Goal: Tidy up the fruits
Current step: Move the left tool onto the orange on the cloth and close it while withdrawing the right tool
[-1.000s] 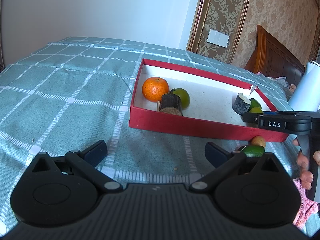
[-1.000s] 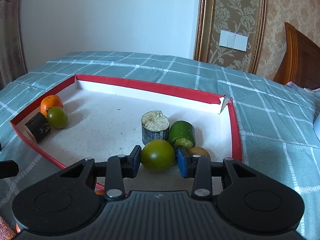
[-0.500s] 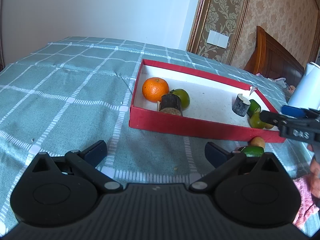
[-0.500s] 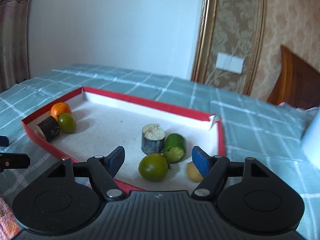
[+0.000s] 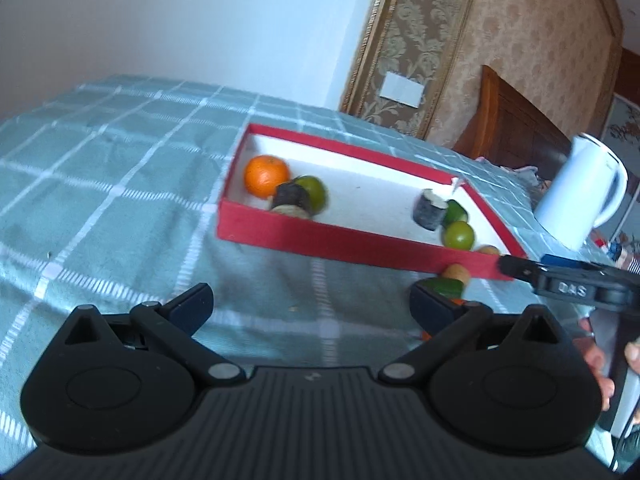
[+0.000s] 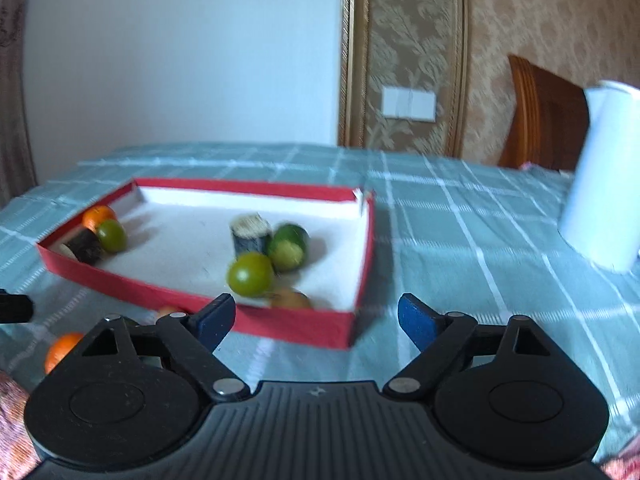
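A shallow red box point(image 6: 292, 322) with a white floor sits on a teal checked cloth point(image 5: 100, 184), and everything else is placed from it. In the box's left corner an orange point(image 5: 267, 176) lies against the wall, with a green fruit point(image 5: 314, 192) and a dark cylindrical piece point(image 5: 291, 202) just beside it, the three bunched together. Toward the right end stands a second dark cylinder with a pale top point(image 6: 251, 235), a cut green piece point(image 6: 288, 247) touching it, a round green fruit point(image 6: 251, 274) just in front of both, and a brownish fruit point(image 6: 290, 300) near the front wall (blurred in the right wrist view, so its kind is hard to tell).

Outside the box, near the front wall, lie a small tan fruit point(image 5: 458, 272), a green piece point(image 5: 446, 288) and another orange fruit point(image 6: 62, 348), all on the cloth. A white jug point(image 5: 580, 196) stands well apart to the right of the box.

The left gripper point(image 5: 310, 306) hovers in front of the box's front wall with its jaws spread wide and nothing between them. The right gripper point(image 6: 316, 318) hangs just before the box's right front corner, likewise spread wide and carrying nothing; in the left wrist view one of its fingers reaches in near that same corner
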Available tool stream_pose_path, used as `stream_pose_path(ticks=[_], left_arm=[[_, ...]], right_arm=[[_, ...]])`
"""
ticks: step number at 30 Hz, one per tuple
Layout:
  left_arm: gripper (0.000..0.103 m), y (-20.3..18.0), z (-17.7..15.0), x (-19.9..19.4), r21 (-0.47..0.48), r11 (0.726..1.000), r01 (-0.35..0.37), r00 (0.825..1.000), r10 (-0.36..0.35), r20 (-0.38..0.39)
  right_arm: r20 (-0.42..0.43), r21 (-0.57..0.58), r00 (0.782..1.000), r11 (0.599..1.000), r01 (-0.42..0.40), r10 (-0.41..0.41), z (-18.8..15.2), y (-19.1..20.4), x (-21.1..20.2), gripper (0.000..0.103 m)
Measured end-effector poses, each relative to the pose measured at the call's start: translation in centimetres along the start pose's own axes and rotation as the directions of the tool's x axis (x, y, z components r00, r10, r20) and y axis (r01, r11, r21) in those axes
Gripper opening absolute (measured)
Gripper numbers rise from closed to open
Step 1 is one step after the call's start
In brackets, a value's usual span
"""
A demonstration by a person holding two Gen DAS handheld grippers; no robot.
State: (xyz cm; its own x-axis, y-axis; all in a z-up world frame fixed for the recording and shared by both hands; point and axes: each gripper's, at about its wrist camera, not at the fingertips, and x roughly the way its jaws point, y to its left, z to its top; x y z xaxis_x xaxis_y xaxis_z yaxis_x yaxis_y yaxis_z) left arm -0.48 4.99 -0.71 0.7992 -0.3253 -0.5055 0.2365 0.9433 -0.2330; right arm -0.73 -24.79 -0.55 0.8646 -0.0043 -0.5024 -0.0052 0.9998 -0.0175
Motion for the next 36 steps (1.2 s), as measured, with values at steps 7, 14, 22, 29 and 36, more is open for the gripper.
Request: stream_pose_path(ticks=[7,14,22,29,36], left_arm=[[0.103,-4.4,-0.6,-0.7,0.146,0.989,0.032,0.999,-0.034,0.013],[0.103,-6.0,-1.1,-0.1,0.153,0.985,0.078,0.997,-0.076,-0.017],[0.081,-7.9,-1.4,1.5,0.206,0.974,0.094,0.994,-0.081,-0.069],[0.040,-8.0,-1.9,2.4,0.213,0.970,0.119,0.990,-0.100,-0.098],[0.040,-8.3,-2.2,2.2,0.224,0.967,0.118,0.991,-0.102,-0.085]], right_arm=[[-0.050,0.002,0.998,1.000,0.026,-0.026,-0.3,0.0,0.9,0.089],[-0.069,-0.003,0.997,0.999,0.039,-0.039,-0.6,0.1,1.1,0.089],[-0.073,-0.008,0.996,0.999,0.046,-0.047,-0.6,0.1,1.2,0.089],[-0.075,-0.008,0.996,0.999,0.046,-0.047,-0.5,0.1,1.3,0.089],[-0.083,-0.014,0.995,0.999,0.049,-0.050,-0.6,0.2,1.4,0.089]])
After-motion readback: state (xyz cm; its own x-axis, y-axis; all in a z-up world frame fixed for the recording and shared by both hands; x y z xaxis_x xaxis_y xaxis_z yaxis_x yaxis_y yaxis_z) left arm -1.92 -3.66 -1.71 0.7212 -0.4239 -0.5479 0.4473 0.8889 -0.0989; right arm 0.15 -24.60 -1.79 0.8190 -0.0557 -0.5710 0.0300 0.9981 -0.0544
